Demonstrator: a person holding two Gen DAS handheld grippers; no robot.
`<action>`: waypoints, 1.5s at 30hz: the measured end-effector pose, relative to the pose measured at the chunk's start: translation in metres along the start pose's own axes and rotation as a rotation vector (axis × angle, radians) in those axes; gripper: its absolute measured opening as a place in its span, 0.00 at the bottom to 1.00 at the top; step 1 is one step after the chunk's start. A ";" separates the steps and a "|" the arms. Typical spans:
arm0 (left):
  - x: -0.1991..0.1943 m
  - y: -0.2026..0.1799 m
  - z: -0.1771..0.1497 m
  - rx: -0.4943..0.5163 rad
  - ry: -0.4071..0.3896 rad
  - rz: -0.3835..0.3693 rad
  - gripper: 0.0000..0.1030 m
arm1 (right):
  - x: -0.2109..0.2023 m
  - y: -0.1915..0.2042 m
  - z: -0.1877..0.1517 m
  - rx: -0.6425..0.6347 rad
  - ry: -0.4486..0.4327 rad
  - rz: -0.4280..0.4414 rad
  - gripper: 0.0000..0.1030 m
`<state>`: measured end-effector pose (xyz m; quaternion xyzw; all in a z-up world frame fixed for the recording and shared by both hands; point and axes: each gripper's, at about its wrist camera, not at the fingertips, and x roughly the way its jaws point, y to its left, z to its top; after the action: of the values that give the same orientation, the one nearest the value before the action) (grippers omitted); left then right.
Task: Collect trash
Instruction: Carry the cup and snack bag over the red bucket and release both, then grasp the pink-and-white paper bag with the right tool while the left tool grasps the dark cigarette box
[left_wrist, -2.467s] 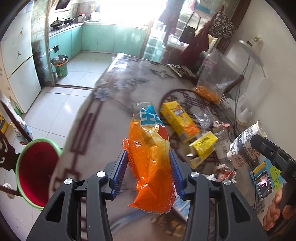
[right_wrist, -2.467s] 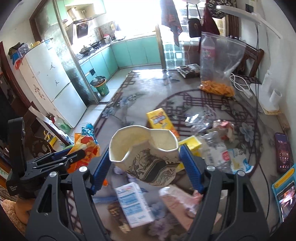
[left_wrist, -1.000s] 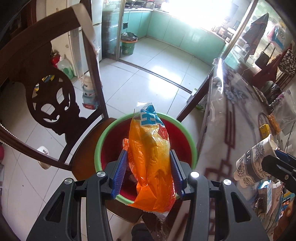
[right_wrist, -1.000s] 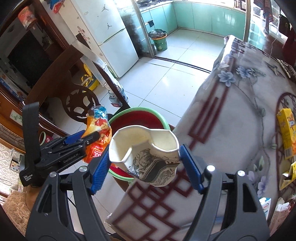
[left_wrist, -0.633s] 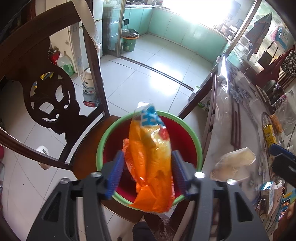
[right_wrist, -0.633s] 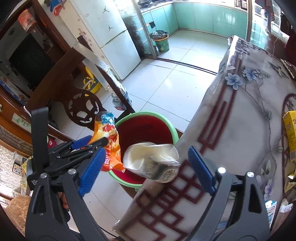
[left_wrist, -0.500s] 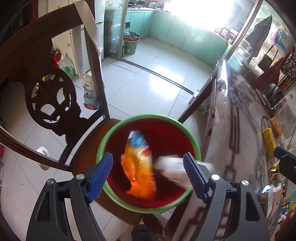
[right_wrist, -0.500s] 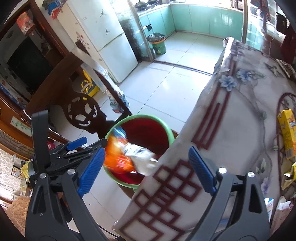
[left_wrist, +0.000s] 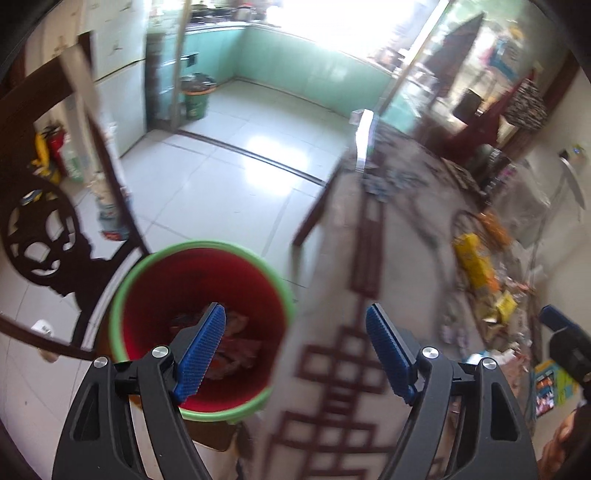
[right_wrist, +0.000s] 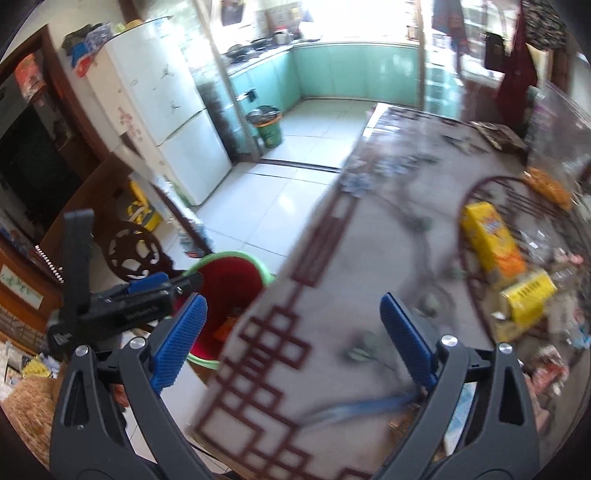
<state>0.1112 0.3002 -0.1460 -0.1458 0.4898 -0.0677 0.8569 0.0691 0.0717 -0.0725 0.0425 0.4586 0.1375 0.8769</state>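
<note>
A red bin with a green rim (left_wrist: 207, 244) stands on a chair seat by the table's edge. Crumpled wrappers (left_wrist: 236, 347) lie at its bottom. My left gripper (left_wrist: 294, 310) hangs open and empty over the bin's right rim and the table edge. In the right wrist view the bin (right_wrist: 229, 277) is at lower left, with something orange (right_wrist: 223, 328) inside it. My right gripper (right_wrist: 292, 299) is over the table's edge; its jaws are opening, with nothing between them. More trash lies on the table: a yellow box (right_wrist: 491, 240) and a smaller yellow carton (right_wrist: 528, 295).
The table (right_wrist: 369, 258) has a patterned cloth with a dark red border. A carved wooden chair back (left_wrist: 44, 229) rises left of the bin. A white fridge (right_wrist: 166, 110) and a green kitchen bin (right_wrist: 269, 129) stand farther off. A clear bag with orange contents (right_wrist: 546, 184) sits at the far right.
Both grippers opened. The orange snack bag and the paper cup dropped into the red bin. Both views have since swung right toward the table, and the bin has shifted left.
</note>
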 end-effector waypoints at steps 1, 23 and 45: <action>0.001 -0.008 -0.002 0.013 0.005 -0.011 0.73 | -0.004 -0.009 -0.005 0.016 0.003 -0.015 0.91; 0.025 -0.192 -0.088 0.099 0.137 -0.068 0.73 | -0.080 -0.239 -0.094 0.233 0.052 -0.195 0.90; 0.029 -0.230 -0.130 0.018 0.172 0.019 0.78 | -0.078 -0.281 -0.105 0.174 0.100 -0.082 0.90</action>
<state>0.0202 0.0502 -0.1594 -0.1270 0.5624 -0.0764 0.8135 -0.0015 -0.2248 -0.1277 0.0928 0.5132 0.0631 0.8509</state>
